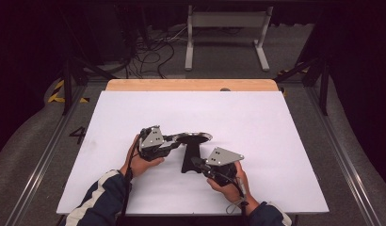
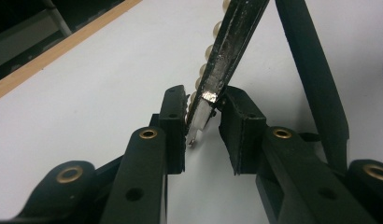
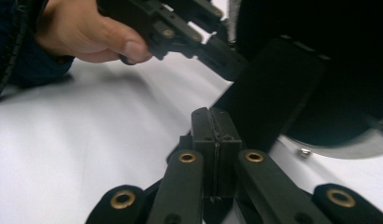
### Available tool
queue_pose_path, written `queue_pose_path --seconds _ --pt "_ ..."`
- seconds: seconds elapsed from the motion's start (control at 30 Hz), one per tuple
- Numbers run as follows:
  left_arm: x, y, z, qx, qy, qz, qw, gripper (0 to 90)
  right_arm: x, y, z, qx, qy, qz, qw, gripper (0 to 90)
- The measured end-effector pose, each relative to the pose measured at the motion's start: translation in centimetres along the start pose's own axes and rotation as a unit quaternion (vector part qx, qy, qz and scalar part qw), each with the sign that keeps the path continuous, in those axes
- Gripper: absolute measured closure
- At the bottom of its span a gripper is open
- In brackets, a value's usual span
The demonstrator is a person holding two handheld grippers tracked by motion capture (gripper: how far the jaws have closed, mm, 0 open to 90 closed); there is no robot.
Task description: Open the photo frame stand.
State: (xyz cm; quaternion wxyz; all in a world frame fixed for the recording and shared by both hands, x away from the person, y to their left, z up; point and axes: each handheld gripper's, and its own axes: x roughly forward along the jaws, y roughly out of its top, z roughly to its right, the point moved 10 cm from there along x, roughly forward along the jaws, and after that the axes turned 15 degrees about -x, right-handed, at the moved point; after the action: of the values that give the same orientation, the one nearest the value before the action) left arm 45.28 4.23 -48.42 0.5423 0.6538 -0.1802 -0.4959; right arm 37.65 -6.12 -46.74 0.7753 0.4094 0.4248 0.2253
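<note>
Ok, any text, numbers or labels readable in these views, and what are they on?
"4": a dark figure on the grey floor left of the table, in the high view.
Nothing else readable: no lettering on the round mirror, its black stand, or the left gripper and right gripper.

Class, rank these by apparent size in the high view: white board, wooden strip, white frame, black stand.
1. white board
2. wooden strip and white frame: these look alike, and the frame lies farther off, so unranked
3. black stand
</note>
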Motion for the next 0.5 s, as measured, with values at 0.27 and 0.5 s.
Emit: queue_pose_path --seconds 0.27,0.5 --pt "0.1 0.0 0.0 0.006 0.007 -0.004 1.0000 71.8 1.6 0.3 -1.2 -0.010 -0.007 -0.007 0.9999 90.0" --pt "0.1 0.0 0.1 0.008 0.014 -0.010 0.9998 72.3 3.4 0.8 -2.3 -0.026 -0.013 -0.014 0.9995 90.0"
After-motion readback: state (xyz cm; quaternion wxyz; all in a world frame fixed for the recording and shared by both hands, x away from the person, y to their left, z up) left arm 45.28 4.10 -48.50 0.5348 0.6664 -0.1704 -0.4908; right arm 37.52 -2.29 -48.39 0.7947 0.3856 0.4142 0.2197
